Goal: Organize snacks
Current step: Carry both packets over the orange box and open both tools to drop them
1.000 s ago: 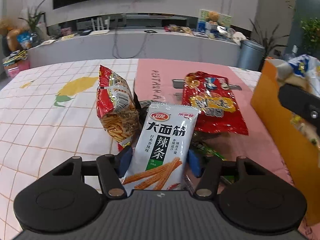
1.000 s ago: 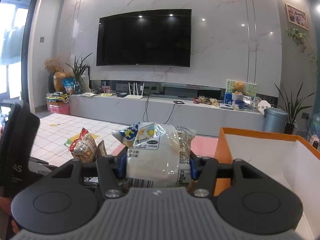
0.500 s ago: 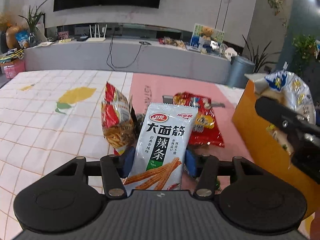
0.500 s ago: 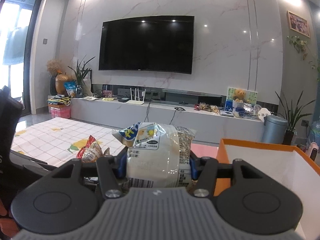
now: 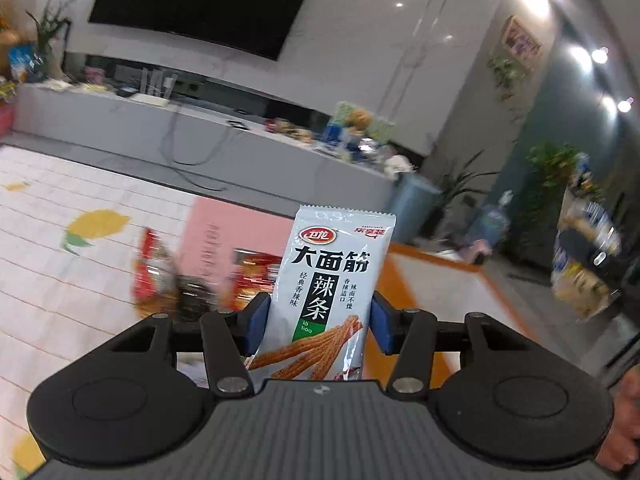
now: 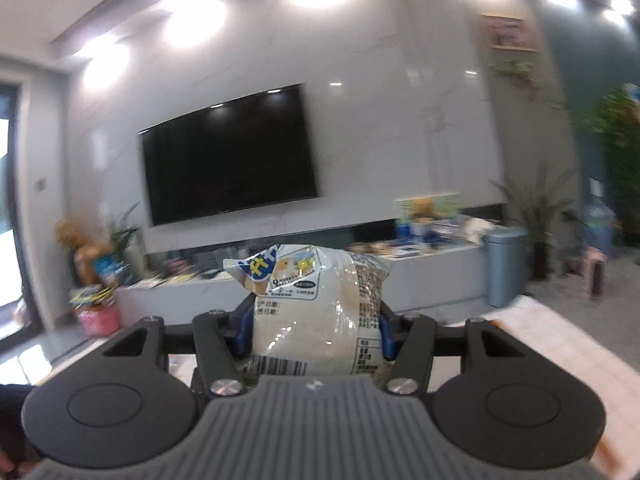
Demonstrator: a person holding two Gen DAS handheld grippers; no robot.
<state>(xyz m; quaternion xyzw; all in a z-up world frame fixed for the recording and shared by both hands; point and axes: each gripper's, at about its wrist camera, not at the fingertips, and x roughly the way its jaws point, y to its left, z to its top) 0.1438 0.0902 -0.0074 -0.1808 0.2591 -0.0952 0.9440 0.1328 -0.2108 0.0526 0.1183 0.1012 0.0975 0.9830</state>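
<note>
Standing upright, the silver spicy-strip packet [image 5: 330, 292] is pinched at its lower sides by the left gripper [image 5: 318, 322], likely for dropping into the orange box [image 5: 436, 280] beyond. Meanwhile the right gripper [image 6: 316, 332] clamps a clear bread bag [image 6: 316, 304] aloft, the leftover snacks [image 5: 160, 276] lying on the table.

Left wrist fisheye close behind its fingers, tilted, looking over the checked tablecloth [image 5: 52, 280] and orange box [image 5: 440, 268] toward the television [image 5: 200, 4], right wrist fisheye likewise close, angled higher, sharing that television [image 6: 228, 156] and media console [image 6: 420, 268]
</note>
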